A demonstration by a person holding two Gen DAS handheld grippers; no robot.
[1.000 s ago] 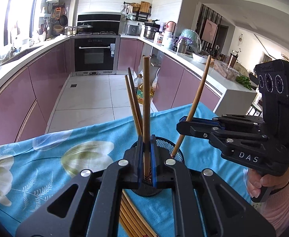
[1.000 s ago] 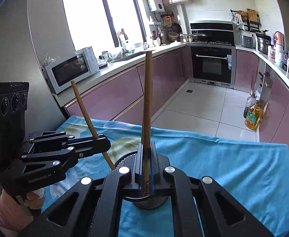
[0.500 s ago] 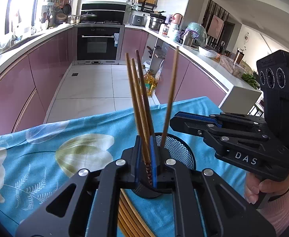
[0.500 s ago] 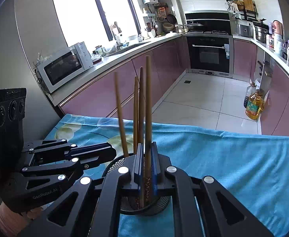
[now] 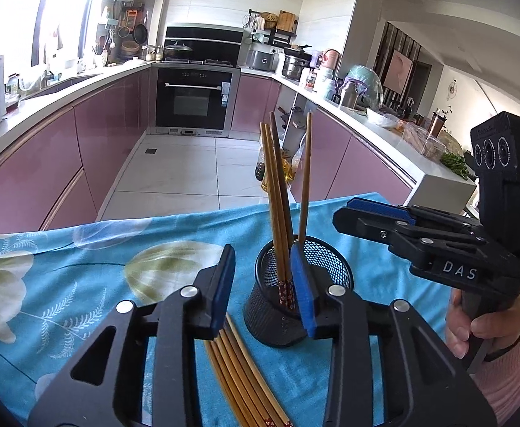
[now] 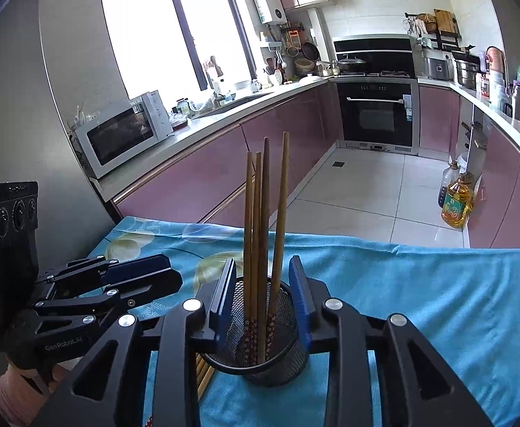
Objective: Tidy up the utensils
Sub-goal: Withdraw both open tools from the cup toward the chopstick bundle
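A black mesh holder (image 5: 295, 295) stands on the blue floral cloth (image 5: 64, 277) with several wooden chopsticks (image 5: 277, 206) upright in it. It also shows in the right wrist view (image 6: 260, 348) with its chopsticks (image 6: 265, 227). My left gripper (image 5: 261, 288) is open and empty, its right finger at the holder's rim. My right gripper (image 6: 263, 302) is open and empty, its jaws either side of the holder. More chopsticks (image 5: 242, 373) lie flat on the cloth under the left gripper.
The table's far edge drops to a tiled kitchen floor (image 5: 188, 170). Pink cabinets (image 6: 224, 178) line both sides. An oil bottle (image 6: 455, 203) stands on the floor. The right gripper shows at the right of the left wrist view (image 5: 437, 242).
Both grippers have opened and let go of their chopsticks, which now stand in the holder. Both grippers have drawn back a little from it.
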